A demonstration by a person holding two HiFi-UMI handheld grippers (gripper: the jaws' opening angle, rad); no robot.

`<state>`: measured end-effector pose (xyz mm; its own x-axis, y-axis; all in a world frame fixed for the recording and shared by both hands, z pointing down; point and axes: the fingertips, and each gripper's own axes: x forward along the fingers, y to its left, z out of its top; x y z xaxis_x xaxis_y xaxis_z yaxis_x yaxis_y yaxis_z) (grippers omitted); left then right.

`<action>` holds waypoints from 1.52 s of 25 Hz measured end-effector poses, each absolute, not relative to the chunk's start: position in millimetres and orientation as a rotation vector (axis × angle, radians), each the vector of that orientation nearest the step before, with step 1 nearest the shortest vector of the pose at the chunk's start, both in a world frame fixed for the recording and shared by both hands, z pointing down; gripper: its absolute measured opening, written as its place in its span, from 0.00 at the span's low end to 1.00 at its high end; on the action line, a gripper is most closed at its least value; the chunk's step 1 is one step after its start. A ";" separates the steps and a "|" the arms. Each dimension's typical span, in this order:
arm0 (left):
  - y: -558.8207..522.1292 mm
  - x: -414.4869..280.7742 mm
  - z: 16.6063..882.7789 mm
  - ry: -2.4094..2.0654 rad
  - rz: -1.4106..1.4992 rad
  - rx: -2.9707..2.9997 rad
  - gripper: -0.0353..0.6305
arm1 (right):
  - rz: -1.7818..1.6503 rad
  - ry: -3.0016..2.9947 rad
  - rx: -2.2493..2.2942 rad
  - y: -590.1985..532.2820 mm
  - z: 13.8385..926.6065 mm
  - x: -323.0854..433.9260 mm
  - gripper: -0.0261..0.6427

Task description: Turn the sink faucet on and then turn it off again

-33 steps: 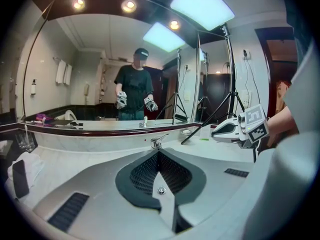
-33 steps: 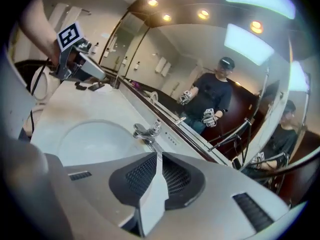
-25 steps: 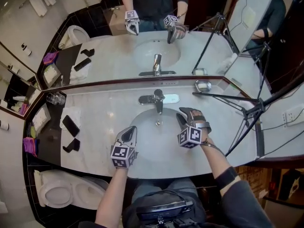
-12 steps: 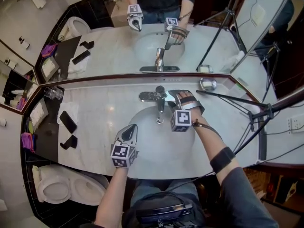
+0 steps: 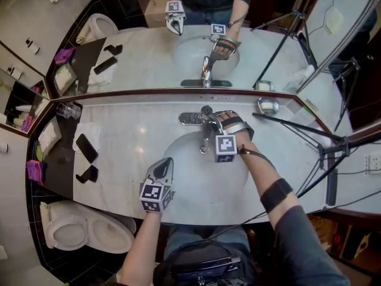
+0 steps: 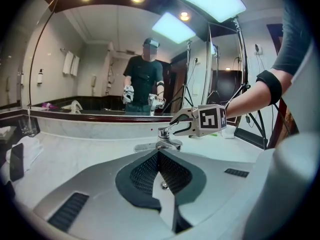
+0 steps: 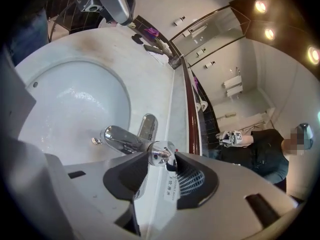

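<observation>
The right gripper's fingers (image 7: 127, 176) are closed on the lever (image 7: 160, 151) of the faucet (image 7: 122, 139). The chrome end of the lever sits pinched between the two dark pads, and a small white tag (image 7: 169, 186) hangs from it in the gap just below. The spout runs from there out over the sink basin (image 7: 75, 104), whose surface looks wet near the drain.

In the head view the right gripper (image 5: 211, 123) reaches in from the right across the basin's back edge. Its marker cube is over the bowl and its tip is on the faucet, which stands at the middle of the desk (image 5: 131, 142) against the mirror (image 5: 149, 58).

The left gripper's fingers (image 6: 140, 174) are drawn together at their tips and hold nothing; only a thin wedge of light shows between them nearer the camera. They point across the basin at the faucet and touch neither it nor the bowl. The left gripper (image 5: 162, 162) hovers over the front left rim of the sink, well apart from the right one.

Farther left on the desk lie a dark phone (image 5: 88, 149) on a white cloth and a smaller dark object (image 5: 89, 174). A glass (image 5: 69, 110) stands in the back corner. A metal soap dish (image 5: 268, 106) sits to the right of the faucet, beside a tripod leg (image 5: 292, 126).
</observation>
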<state>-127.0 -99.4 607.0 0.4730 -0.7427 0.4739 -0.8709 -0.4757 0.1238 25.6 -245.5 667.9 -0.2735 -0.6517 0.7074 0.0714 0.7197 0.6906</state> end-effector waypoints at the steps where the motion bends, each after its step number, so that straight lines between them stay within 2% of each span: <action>1: -98.9 -128.4 607.9 -1.362 0.512 2.372 0.03 | -0.752 -1.721 0.486 -247.7 665.3 25.3 0.26; 4: -97.5 -132.7 609.8 -1.365 0.510 2.362 0.03 | -0.776 -1.720 0.530 -254.2 657.0 23.2 0.15; 5: -97.0 -134.0 610.5 -1.366 0.508 2.360 0.03 | -0.772 -1.726 0.534 -254.0 656.8 21.9 0.15; 38: -91.6 -148.1 617.8 -1.385 0.485 2.329 0.03 | -0.792 -1.689 0.602 -225.7 683.9 30.4 0.18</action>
